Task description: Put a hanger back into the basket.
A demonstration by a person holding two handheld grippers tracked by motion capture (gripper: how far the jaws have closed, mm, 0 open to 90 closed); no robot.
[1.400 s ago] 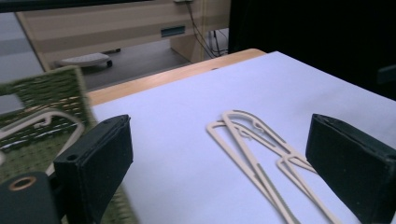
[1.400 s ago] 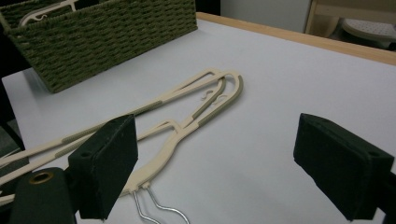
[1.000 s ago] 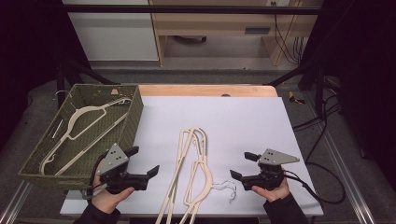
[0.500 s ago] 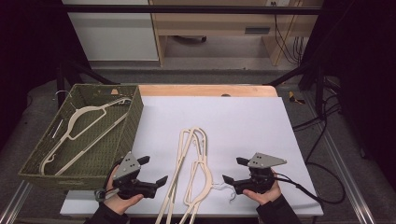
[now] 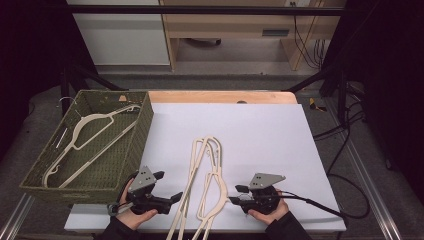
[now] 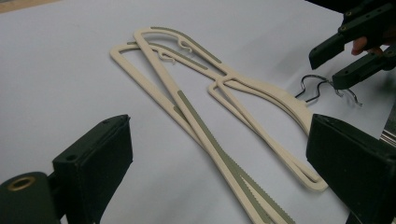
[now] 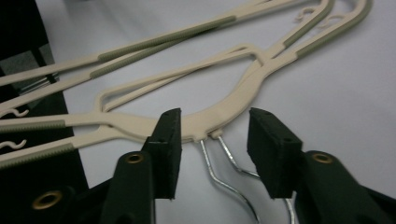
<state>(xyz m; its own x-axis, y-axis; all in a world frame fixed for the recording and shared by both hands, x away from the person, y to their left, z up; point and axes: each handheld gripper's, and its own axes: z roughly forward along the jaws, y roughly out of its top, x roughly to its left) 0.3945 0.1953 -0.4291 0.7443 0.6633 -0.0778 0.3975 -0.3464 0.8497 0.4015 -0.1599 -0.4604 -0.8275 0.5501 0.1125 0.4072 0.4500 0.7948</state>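
Black jaws of the right gripper (image 7: pixel 212 154), which have just been closing, stand part open astride the wire hooks (image 7: pixel 224 172) of two cream hangers (image 7: pixel 224 105) lying stacked on the white sheet (image 7: pixel 355 102), pads not touching. From above those hooks barely show. Wide open, the left gripper (image 5: pixel 162 192) holds nothing; beyond it, a green basket (image 5: pixel 142 130) holds another hanger (image 5: pixel 92 132).

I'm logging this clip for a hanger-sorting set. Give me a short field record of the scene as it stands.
surface: white table
hangers on table: two cream hangers, overlapping, metal hooks toward the person
basket: green basket at left, holds one cream hanger
left gripper: open, beside the hangers' bars
right gripper: jaws have just been closing, hook wires between them, pads not touching
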